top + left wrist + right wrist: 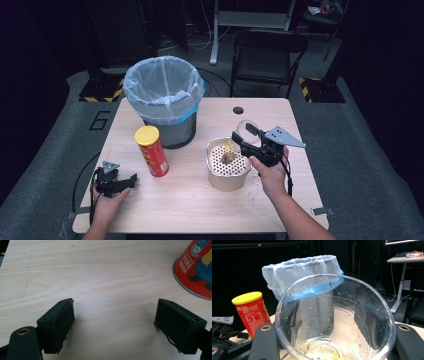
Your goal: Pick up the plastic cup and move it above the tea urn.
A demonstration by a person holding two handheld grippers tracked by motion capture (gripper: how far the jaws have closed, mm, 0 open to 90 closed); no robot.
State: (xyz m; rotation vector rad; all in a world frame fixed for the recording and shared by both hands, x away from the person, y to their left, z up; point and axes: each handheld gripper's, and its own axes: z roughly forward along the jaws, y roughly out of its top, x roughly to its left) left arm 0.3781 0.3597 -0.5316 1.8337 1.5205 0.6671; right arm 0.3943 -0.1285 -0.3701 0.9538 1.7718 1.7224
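My right gripper (248,137) is shut on a clear plastic cup (248,128), held tipped above a beige perforated strainer pot (218,175). A brownish lump (229,158) lies in the strainer. In the right gripper view the cup (335,315) sits between the jaws of the right gripper (335,341), with yellowish dregs and specks at its bottom. My left gripper (120,183) rests open on the table near the front left. In the left gripper view the left gripper (120,321) has bare wood between its wide-apart jaws, and a red can (197,267) stands at the upper right.
A mesh bin (163,92) lined with a white and blue bag stands at the back left of the table (190,205). The red can with a yellow lid (151,150) stands in front of it. Crumbs lie right of the strainer. A folding chair (267,57) stands beyond the table.
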